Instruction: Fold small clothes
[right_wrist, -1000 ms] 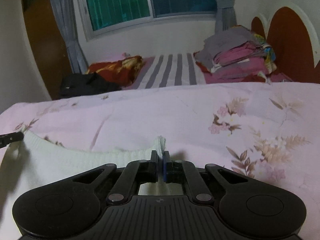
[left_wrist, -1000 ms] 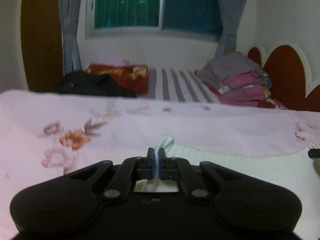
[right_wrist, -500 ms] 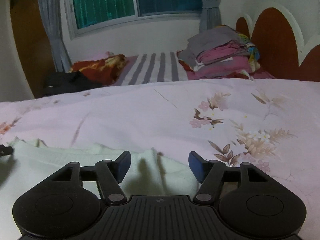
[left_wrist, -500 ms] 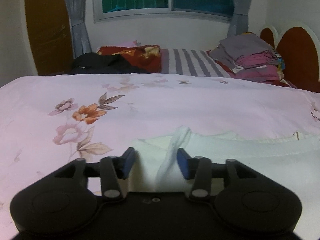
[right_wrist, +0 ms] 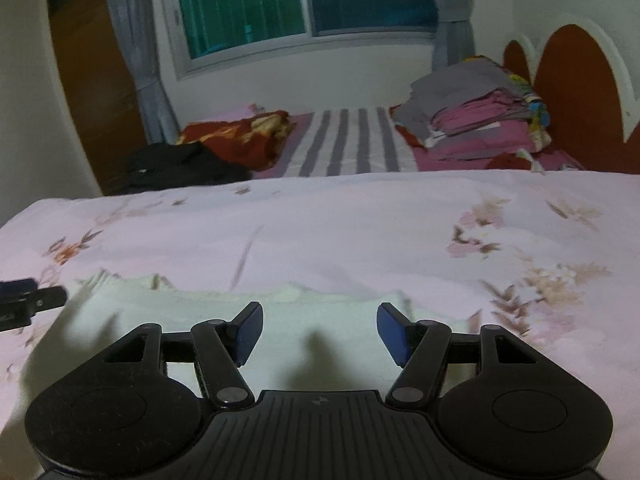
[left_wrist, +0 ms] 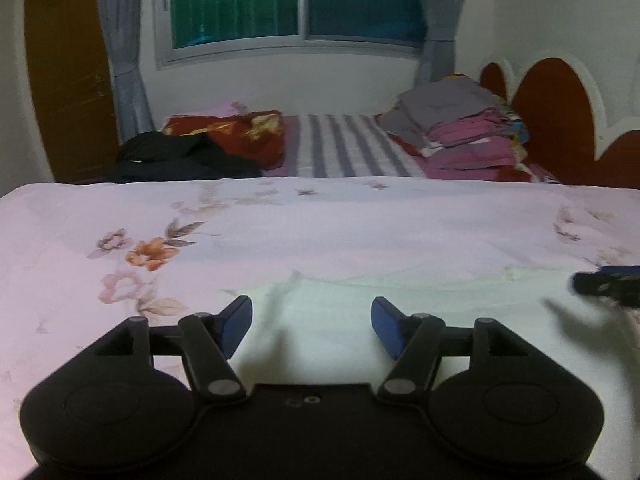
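Far left, a brown door (left_wrist: 68, 92) and a grey curtain (left_wrist: 124, 60) frame the window (left_wrist: 296, 0), dark teal behind its glass. On the far bed, a black bag (left_wrist: 176, 158) sits beside a red cloth (left_wrist: 236, 132), then comes a striped sheet (left_wrist: 344, 148), then a stack of folded clothes (left_wrist: 460, 124) in grey and pink against the red headboard (left_wrist: 556, 112).

Closer in, the pink floral sheet (left_wrist: 320, 232) covers the near bed, and on it lies the pale garment (left_wrist: 400, 308), spread flat and running from the left tool across to the right one.

The left tool (left_wrist: 312, 326) hovers over the garment's left end, its blue-padded fingers (left_wrist: 236, 326) spread wide with nothing between them but cloth lying below. Whether the tips touch the fabric cannot be told.

Over to the right tool (right_wrist: 320, 332): jaws likewise wide apart, empty, poised above the garment's right end, whose corner shows just past the right finger. Its tip also peeks in at the right edge of the left view, dark and blurred, above the garment's far end. The garment's top edge looks slightly rumpled and wavy between the two tools.
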A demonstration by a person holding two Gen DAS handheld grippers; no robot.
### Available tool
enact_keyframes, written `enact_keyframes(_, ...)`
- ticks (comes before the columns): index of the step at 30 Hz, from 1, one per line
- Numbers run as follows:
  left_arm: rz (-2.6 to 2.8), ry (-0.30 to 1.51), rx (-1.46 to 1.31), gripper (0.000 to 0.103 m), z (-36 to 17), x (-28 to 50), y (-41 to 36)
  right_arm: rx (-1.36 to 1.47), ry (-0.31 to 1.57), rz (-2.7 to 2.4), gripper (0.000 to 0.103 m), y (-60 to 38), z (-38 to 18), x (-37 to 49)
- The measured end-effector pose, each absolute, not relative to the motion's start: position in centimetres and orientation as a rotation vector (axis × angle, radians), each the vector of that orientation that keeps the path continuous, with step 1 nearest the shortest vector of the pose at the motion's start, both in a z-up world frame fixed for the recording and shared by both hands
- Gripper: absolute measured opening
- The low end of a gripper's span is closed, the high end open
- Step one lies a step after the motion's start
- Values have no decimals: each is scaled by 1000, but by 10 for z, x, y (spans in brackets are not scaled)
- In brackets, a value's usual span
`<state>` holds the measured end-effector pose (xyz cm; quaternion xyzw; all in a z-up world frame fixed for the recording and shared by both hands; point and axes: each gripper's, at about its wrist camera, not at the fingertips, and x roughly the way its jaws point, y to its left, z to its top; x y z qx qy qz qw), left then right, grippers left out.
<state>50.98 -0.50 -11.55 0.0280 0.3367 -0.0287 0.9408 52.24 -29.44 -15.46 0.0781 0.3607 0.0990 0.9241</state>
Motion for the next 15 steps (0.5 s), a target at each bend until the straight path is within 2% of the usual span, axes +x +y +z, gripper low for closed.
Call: enact_keyframes(15,-118,758,100,66,-146,496,-47,155,786,267,64,-258,-171,500)
